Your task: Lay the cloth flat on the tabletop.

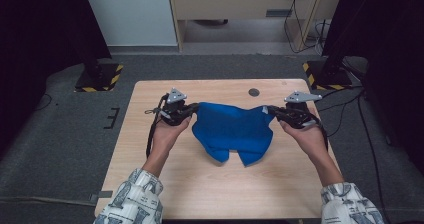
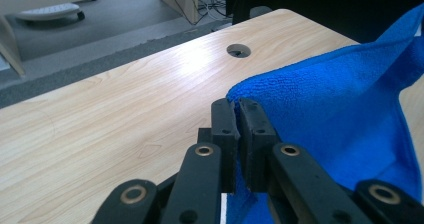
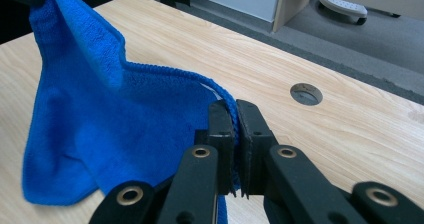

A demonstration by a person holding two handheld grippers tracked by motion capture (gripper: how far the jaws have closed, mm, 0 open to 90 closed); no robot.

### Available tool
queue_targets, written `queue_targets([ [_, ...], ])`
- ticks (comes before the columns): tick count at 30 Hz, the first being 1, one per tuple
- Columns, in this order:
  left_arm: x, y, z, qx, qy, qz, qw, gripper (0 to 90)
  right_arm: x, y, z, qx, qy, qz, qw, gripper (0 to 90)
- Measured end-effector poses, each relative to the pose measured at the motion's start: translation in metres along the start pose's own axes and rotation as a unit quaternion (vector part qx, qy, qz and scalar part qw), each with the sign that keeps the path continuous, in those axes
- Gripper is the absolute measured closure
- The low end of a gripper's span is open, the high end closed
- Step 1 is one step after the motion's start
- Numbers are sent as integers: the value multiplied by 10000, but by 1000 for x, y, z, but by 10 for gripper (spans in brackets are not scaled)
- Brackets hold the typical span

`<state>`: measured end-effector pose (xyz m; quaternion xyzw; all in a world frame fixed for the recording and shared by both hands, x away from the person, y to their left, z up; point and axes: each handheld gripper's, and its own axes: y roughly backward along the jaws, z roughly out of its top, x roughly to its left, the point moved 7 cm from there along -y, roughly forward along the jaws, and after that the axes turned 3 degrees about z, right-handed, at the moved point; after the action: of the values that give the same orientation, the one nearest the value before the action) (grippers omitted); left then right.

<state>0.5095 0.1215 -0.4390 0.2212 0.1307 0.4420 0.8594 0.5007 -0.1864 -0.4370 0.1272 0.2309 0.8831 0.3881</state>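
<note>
A blue cloth [image 1: 232,130] hangs stretched between my two grippers over the wooden table [image 1: 150,91], its lower folds resting on the tabletop. My left gripper [image 1: 194,109] is shut on the cloth's left top corner. In the left gripper view the gripper [image 2: 238,104] pinches the cloth [image 2: 340,109] edge between its black jaws. My right gripper [image 1: 270,110] is shut on the right top corner. The right gripper view shows that gripper [image 3: 235,106] clamped on the cloth [image 3: 110,119] hem, with the cloth sagging away to the left.
A round cable hole [image 1: 254,92] sits in the table near its far edge. Two stand bases with yellow-black stripes [image 1: 99,77] [image 1: 325,75] flank the table on the grey floor. A desk frame [image 1: 240,14] with cables stands beyond.
</note>
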Motion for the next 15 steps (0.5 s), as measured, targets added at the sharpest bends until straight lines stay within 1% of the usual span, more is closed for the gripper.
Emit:
queue_targets([
  [4,4,-10,-2,33,0,12,10000,854,-7,-11,-4,26,-77,-24,10000,859],
  [5,6,-13,-3,67,-33,5,10000,854,-9,-13,-6,63,-113,-25,9999,858],
  [9,10,-23,-6,170,-28,93,9998,854,-15,-23,-12,199,-170,-86,9996,855],
  [10,11,-26,-7,184,-22,109,9998,854,-16,-26,-14,235,-144,-85,9996,855],
  [11,12,-28,-8,187,17,105,9998,854,-17,-29,-16,272,-169,-95,9994,855],
  [12,12,-30,-8,185,13,119,9998,854,-17,-33,-19,330,-182,-96,9992,856],
  [15,13,-36,-10,202,27,130,9997,854,-20,-40,-24,377,-193,-114,9990,856],
])
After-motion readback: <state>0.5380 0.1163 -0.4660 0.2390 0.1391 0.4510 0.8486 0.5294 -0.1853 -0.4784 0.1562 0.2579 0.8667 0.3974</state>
